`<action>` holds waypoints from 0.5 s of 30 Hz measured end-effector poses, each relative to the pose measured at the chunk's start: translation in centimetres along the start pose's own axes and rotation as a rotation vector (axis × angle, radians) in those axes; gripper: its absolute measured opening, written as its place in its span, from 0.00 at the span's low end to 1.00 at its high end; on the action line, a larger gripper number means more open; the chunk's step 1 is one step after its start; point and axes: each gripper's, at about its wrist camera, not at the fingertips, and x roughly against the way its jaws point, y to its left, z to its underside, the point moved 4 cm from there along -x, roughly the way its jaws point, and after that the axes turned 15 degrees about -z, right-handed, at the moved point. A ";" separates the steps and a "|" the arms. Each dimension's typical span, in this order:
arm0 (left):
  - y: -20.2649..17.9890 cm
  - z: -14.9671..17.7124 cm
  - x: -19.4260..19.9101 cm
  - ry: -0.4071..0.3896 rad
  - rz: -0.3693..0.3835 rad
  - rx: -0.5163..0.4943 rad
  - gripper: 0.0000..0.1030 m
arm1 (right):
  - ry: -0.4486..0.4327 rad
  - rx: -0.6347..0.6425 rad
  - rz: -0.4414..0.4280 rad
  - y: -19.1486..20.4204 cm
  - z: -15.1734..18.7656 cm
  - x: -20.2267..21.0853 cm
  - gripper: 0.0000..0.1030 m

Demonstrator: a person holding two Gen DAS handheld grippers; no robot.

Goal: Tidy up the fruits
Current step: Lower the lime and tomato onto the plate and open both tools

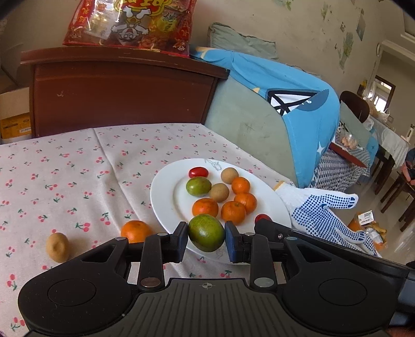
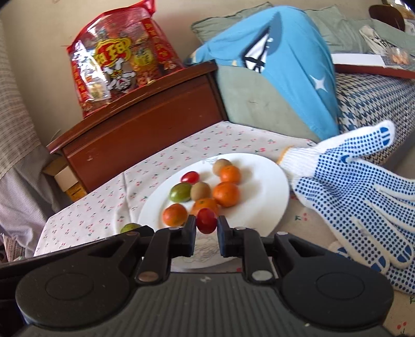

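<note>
A white plate point(image 1: 166, 191) on the cherry-print cloth holds several small oranges, two brown fruits, a green fruit point(image 1: 198, 186) and a red tomato point(image 1: 198, 172). My left gripper point(image 1: 206, 233) is shut on a green fruit point(image 1: 206, 232) at the plate's near rim. My right gripper point(image 2: 206, 225) is shut on a red cherry tomato point(image 2: 206, 220) over the plate point(image 2: 259, 197); its tip and tomato show in the left wrist view point(image 1: 262, 218). An orange point(image 1: 136, 230) and a brown fruit point(image 1: 57, 246) lie on the cloth left of the plate.
A white glove with blue dots point(image 1: 324, 215) lies right of the plate, large in the right wrist view point(image 2: 358, 197). A brown wooden cabinet point(image 1: 122, 98) with a red snack bag point(image 1: 132, 23) stands behind the table. A sofa with blue cloth point(image 1: 298, 103) stands at the right.
</note>
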 end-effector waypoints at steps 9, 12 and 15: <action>0.1 -0.7 -0.9 0.015 -0.028 0.032 0.47 | -0.032 -0.003 0.032 -0.2 -0.4 0.3 0.22; 0.8 -1.0 -0.1 0.012 -0.044 0.041 0.49 | -0.025 0.015 0.020 0.5 -0.4 0.5 0.29; 1.5 -1.2 0.7 0.020 -0.076 0.043 0.53 | -0.013 0.045 0.007 1.5 -0.2 0.7 0.31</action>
